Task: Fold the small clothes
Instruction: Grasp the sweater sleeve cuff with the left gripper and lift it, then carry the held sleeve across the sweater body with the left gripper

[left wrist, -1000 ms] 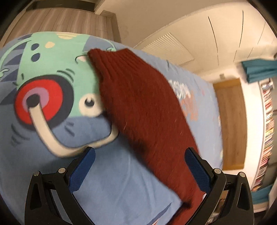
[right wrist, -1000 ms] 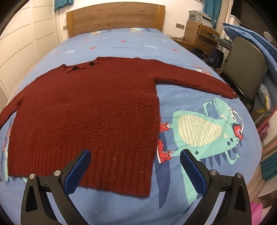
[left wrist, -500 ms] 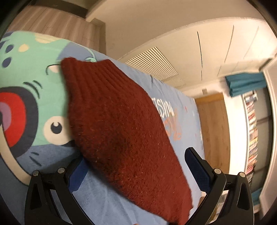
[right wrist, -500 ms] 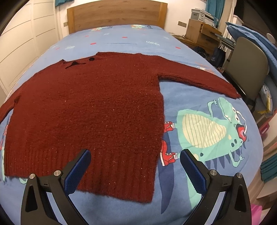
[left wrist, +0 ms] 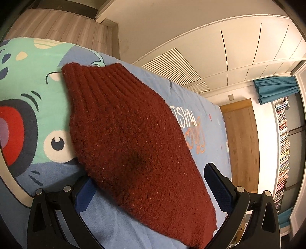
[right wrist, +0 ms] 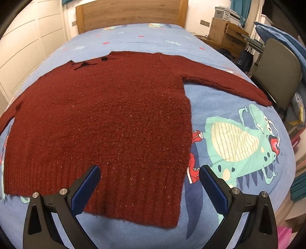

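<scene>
A dark red knit sweater (right wrist: pixel 107 122) lies flat on the blue dinosaur bedspread (right wrist: pixel 220 107), sleeves spread to both sides. My right gripper (right wrist: pixel 149 189) is open over the ribbed hem near the sweater's lower right corner. In the left wrist view a sweater sleeve (left wrist: pixel 130 138) with its ribbed cuff runs between the fingers of my open left gripper (left wrist: pixel 151 183); its left finger is partly hidden under the sleeve's edge.
A wooden headboard (right wrist: pixel 130 13) stands at the far end of the bed. A grey chair (right wrist: pixel 277 72) and a wooden desk (right wrist: pixel 227 32) stand to the right. White wardrobe doors (right wrist: pixel 24 42) line the left side. A bookshelf (left wrist: pixel 285 145) shows in the left wrist view.
My left gripper has moved in along the sleeve, which now fills the gap between its fingers. My right gripper has moved forward, closer over the hem.
</scene>
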Available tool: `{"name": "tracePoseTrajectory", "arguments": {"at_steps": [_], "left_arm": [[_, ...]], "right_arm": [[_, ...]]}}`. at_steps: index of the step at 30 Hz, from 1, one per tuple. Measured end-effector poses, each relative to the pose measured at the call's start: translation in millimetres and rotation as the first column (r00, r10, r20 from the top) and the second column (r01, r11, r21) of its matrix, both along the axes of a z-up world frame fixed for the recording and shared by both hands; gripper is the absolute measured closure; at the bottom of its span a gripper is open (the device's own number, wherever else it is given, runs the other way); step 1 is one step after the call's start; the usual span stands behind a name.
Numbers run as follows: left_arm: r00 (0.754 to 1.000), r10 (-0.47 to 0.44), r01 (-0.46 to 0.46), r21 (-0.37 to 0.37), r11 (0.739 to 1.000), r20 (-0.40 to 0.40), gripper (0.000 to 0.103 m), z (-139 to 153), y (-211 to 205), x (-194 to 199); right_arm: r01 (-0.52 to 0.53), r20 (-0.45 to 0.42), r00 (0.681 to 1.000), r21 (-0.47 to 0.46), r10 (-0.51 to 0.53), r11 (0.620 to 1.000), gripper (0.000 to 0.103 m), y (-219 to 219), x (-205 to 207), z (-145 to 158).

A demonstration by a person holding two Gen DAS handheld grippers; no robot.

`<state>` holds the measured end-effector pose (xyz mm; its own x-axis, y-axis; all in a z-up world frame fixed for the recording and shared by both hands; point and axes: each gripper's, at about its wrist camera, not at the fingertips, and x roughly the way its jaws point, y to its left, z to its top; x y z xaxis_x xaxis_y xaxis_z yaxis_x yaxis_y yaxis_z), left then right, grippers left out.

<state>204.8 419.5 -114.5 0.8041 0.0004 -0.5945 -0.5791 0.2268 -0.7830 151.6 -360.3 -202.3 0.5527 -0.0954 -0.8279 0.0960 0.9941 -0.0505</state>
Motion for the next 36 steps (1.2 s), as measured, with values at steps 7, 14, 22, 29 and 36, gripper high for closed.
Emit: {"name": "tracePoseTrajectory", "arguments": {"at_steps": [7,14,22,29,36], "left_arm": [[0.999,-0.005,0.005,-0.002,1.000,0.034,0.027,-1.9,0.5,6.2],[0.997,-0.001,0.003,-0.028,1.000,0.075,0.075,-11.6,0.7,6.2],[0.994,0.008,-0.005,-0.031,1.000,0.106,0.096,-4.9,-4.6,10.9],[0.987,-0.037,0.039,-0.014,0.999,0.156,0.097,20.3,-22.7,29.1],[0.968,-0.159,0.159,0.017,0.987,0.193,0.097,56.2,-63.6,62.8]], "right_arm": [[0.002,-0.006,1.000,-0.002,-0.002,1.000,0.001,-1.2,1.1,-3.4],[-0.008,0.000,1.000,0.001,0.008,1.000,0.001,-1.0,1.1,-1.8],[-0.016,0.005,1.000,0.016,0.016,1.000,0.001,-2.1,-1.9,0.5],[-0.006,0.026,1.000,0.024,0.006,1.000,0.001,-11.3,-10.0,7.8],[-0.007,0.049,0.999,0.020,0.006,1.000,0.001,-21.8,-18.1,15.3]]}}
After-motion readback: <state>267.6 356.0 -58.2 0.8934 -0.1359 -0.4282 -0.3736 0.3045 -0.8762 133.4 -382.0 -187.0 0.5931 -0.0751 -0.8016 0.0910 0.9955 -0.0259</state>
